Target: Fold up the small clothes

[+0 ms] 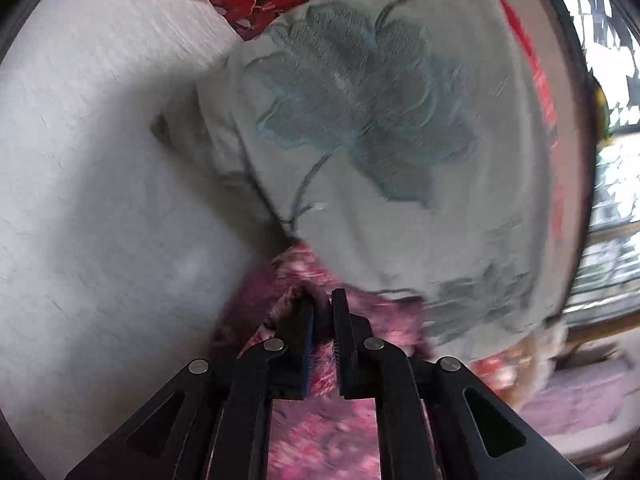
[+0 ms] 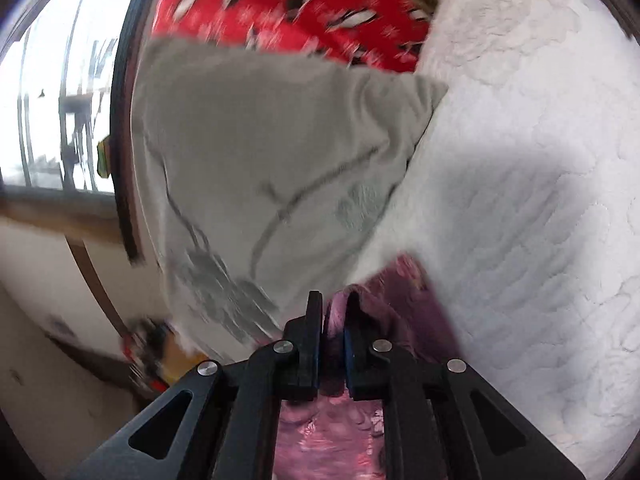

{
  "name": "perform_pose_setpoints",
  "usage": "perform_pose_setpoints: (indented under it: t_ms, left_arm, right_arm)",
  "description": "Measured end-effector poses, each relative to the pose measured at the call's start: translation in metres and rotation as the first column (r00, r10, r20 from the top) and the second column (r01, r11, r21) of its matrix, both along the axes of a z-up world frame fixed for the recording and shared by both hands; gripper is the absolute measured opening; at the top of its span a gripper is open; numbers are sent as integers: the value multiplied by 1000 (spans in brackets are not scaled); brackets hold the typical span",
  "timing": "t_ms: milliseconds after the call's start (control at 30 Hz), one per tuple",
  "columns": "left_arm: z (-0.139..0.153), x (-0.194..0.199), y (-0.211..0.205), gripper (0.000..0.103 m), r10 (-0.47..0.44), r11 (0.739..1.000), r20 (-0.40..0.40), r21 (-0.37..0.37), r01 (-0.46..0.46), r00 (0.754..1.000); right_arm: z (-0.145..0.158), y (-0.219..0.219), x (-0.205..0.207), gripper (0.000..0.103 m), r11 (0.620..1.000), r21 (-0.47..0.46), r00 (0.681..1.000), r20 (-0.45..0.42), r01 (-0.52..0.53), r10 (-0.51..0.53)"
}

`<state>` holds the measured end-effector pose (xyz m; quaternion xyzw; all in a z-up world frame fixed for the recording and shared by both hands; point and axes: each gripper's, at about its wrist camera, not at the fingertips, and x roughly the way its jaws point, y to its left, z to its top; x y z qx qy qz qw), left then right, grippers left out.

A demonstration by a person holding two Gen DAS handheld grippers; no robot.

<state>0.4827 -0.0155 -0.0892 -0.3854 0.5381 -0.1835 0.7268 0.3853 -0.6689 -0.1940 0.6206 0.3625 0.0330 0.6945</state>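
A small pink and purple floral garment (image 1: 320, 436) hangs from my left gripper (image 1: 322, 300), which is shut on a bunched edge of it above the white bed. In the right wrist view the same pink garment (image 2: 396, 312) is pinched between the jaws of my right gripper (image 2: 334, 300), also shut on it. The garment's lower part drops out of sight below both grippers. Both views are blurred by motion.
A grey-green cushion with an embroidered blue flower (image 1: 372, 120) lies just ahead; it also shows in the right wrist view (image 2: 260, 152). A red patterned cloth (image 2: 288, 4) lies behind it. The white quilted bedspread (image 2: 520, 200) spreads around. A window (image 2: 60, 112) is at the side.
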Motion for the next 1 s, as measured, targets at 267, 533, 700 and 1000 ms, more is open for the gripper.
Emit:
perform_pose_setpoints:
  t_ms: [267,533,700,1000]
  left_arm:
    - [5,7,11,48,-1,998,61,66,-3,998]
    - [-41,22,-35,55,-144,968,-29,203,147,989]
    - [-48,30,-69,29,-184,937,8,305,172,983]
    - [-26,26,-65,4,-40,968,220,252,-17,975]
  right_arm:
    - [9,-18,-37,52,989,65,985,106,132,-138]
    - [12,7,-15,53,940,-325,992,-101,-103,74]
    - [6,40,14,48,862,-458,973,-170,-219,157]
    - [63,32,19,4,870,-489,986,100,-67,131]
